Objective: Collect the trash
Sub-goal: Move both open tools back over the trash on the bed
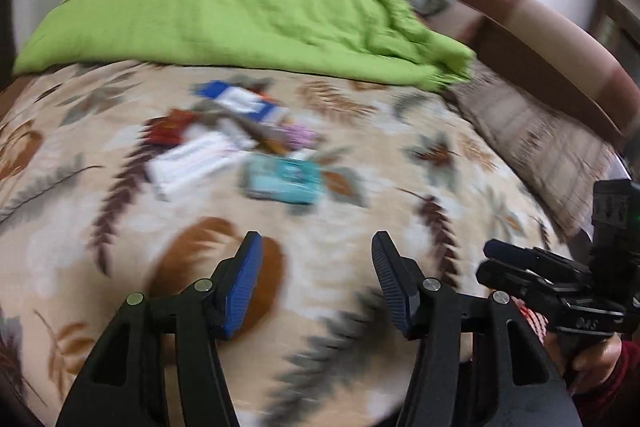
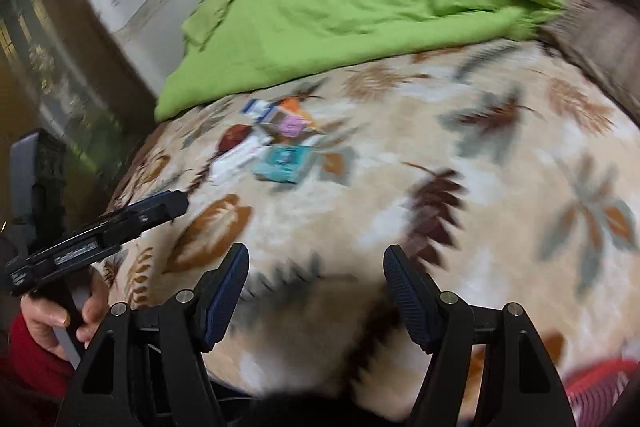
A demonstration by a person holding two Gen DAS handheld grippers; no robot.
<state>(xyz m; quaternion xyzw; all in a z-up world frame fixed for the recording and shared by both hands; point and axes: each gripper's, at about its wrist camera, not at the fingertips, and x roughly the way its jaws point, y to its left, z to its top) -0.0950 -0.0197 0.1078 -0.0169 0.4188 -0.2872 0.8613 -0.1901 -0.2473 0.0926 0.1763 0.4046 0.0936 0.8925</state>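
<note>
A pile of trash lies on the leaf-patterned bed cover (image 1: pixel 360 227): a teal packet (image 1: pixel 284 181), a white box (image 1: pixel 196 163), a blue and white box (image 1: pixel 240 101), a red wrapper (image 1: pixel 168 131) and a pink packet (image 1: pixel 300 135). The teal packet (image 2: pixel 282 163) and white box (image 2: pixel 236 157) also show in the right wrist view. My left gripper (image 1: pixel 316 247) is open and empty, short of the pile. My right gripper (image 2: pixel 316 259) is open and empty, farther back. Both views are blurred.
A rumpled green blanket (image 1: pixel 240 7) lies beyond the pile. A brown headboard (image 1: pixel 560 55) and a striped pillow (image 1: pixel 532 143) are at the right. A red basket (image 2: pixel 600 387) shows at the bed's near right edge. A dark doorway (image 2: pixel 48 67) is at the left.
</note>
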